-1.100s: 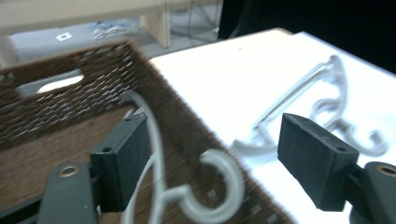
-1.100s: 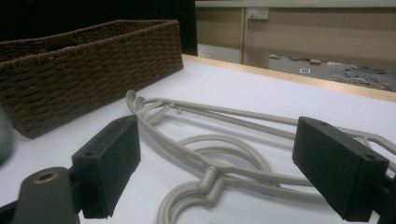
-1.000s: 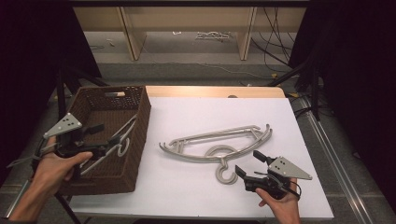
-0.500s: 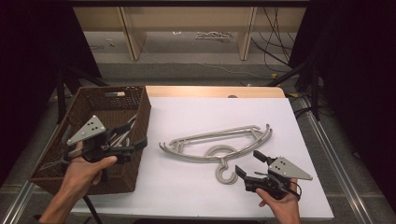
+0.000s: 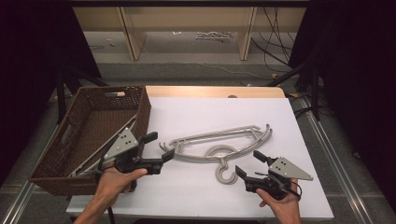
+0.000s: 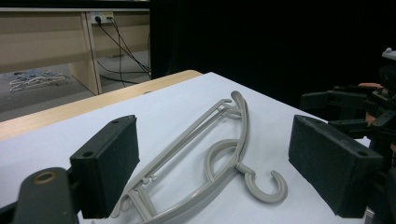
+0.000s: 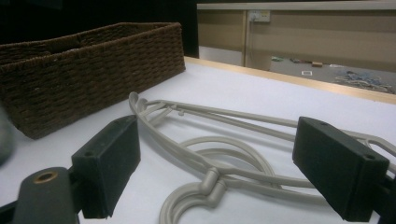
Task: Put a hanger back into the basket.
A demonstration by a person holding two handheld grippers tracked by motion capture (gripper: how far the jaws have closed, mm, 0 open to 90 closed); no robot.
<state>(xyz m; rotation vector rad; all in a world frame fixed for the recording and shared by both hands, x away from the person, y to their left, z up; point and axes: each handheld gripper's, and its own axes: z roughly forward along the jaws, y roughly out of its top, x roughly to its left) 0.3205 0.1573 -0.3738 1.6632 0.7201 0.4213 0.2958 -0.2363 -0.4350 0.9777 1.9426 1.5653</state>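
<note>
Two grey plastic hangers (image 5: 219,142) lie stacked on the white table (image 5: 210,112), hooks toward me. My left gripper (image 5: 160,146) hovers at their left end, just right of the brown wicker basket (image 5: 93,121). It is open; its jaws have just been opening, and no pad presses on anything. In the left gripper view the hangers (image 6: 201,135) lie ahead between the wide jaws of that gripper (image 6: 219,172). My right gripper (image 5: 248,163) stands open just right of the hooks. The right gripper view shows this gripper (image 7: 224,168) low over the hangers (image 7: 219,121).
Another grey hanger (image 5: 107,144) leans inside the basket against its near right wall. The basket (image 7: 93,65) shows beyond the hangers in the right gripper view. The right gripper (image 6: 345,107) shows at the far right of the left gripper view. A wooden strip (image 5: 215,91) edges the table's far side.
My left gripper has moved right, from over the basket to the left end of the hangers on the table. The right gripper has stayed still.
</note>
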